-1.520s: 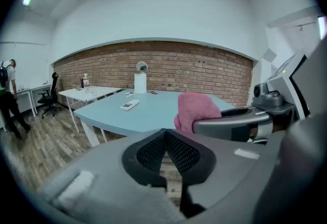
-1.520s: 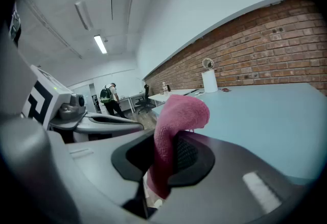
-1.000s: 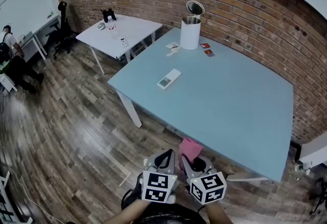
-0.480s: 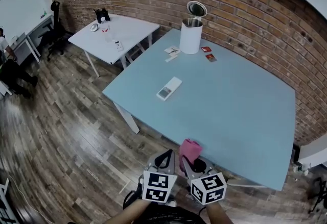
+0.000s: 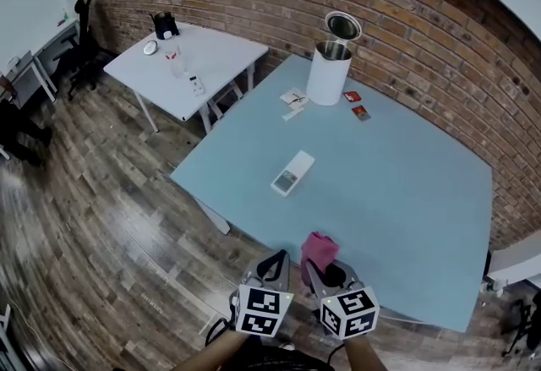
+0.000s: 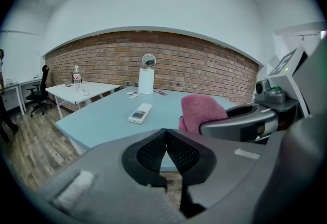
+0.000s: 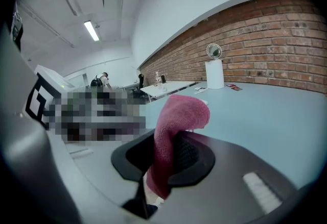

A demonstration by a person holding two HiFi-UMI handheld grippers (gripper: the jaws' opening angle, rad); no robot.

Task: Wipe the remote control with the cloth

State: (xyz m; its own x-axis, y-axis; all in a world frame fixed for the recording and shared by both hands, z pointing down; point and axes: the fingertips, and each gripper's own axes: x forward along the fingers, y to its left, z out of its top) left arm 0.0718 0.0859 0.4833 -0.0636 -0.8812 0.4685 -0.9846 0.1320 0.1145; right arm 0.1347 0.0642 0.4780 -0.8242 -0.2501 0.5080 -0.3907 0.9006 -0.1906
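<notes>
Left gripper (image 6: 164, 133) jaws shut empty, right gripper (image 7: 164, 151) jaws pinching cloth (image 7: 181, 113); unbraced remote control (image 5: 292, 172) may skid across worktop (image 5: 406, 183) when wiped.

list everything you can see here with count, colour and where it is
table: 1, light blue, centre, by the brick wall
remote control: 1, white, on the blue table, towards its left edge
cylindrical container: 1, white, lid up, far end of the blue table
small cards: 2, red, right of the container
paper slips: a few, white, left of the container
side table: 1, white, far left, small items on it
office chair: 1, black, far left
cloth: 1, pink, clamped in the right claw
left claw: 1, grey, shut, empty
right claw: 1, grey, shut on the cloth
</notes>
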